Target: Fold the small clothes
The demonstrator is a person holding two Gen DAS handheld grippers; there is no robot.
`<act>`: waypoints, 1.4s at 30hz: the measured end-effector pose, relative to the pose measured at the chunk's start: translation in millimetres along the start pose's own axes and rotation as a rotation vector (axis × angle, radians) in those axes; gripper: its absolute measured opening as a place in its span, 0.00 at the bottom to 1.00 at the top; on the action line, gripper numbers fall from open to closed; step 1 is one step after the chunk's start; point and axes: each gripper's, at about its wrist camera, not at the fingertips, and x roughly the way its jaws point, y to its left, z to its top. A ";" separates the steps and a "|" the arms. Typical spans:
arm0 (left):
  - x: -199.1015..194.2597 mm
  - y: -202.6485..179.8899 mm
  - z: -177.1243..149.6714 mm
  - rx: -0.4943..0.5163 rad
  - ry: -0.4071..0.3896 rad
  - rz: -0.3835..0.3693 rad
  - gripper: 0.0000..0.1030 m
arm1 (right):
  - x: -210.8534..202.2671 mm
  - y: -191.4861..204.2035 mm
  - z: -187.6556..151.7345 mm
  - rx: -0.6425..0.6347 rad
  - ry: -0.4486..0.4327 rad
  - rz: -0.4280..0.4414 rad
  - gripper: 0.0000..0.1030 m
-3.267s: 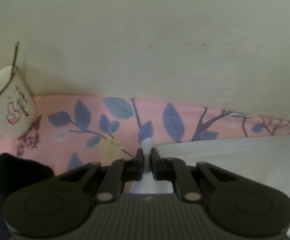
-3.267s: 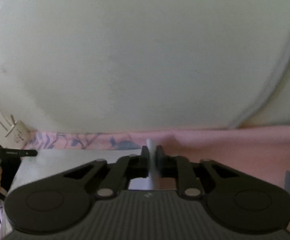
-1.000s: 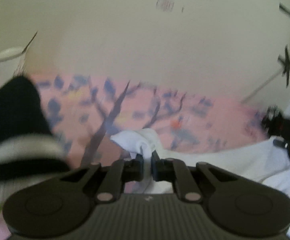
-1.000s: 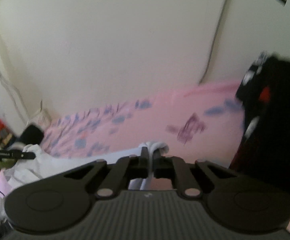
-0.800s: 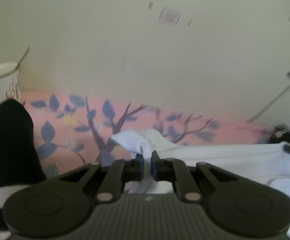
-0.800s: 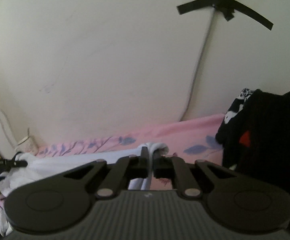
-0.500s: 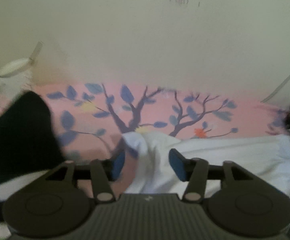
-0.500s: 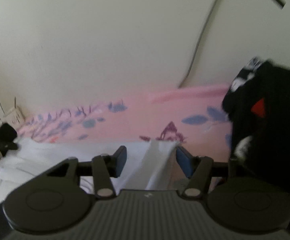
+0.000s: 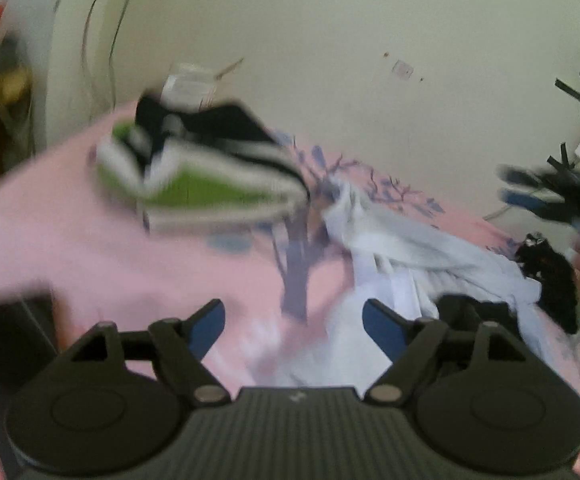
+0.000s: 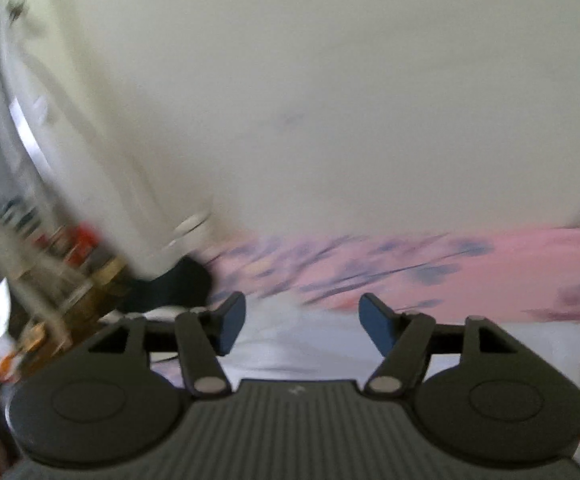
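A pink sheet point(image 9: 70, 248) is covering the bed. The white garment point(image 9: 401, 248) is lying crumpled on it, right of a striped garment point(image 9: 210, 168) farther off. The left gripper point(image 9: 293, 322) and right gripper point(image 10: 301, 322) have just been opening; both are gaping wide, gripping nothing.

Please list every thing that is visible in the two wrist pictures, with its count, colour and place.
white garment: one, white, crumpled on the sheet ahead of the left gripper.
striped garment: one, black, white and green, far left on the sheet.
black garment: one, black, right of the white one.
mug: one, white, by the wall; blurred.
bedsheet: one, pink with blue branches.
wall: cream, behind.
left gripper: open, empty.
right gripper: open, empty.
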 end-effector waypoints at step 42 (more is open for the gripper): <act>11.9 -151.3 -48.4 0.347 0.025 -0.553 0.52 | -70.2 -138.7 -46.7 0.241 -0.106 -0.110 0.55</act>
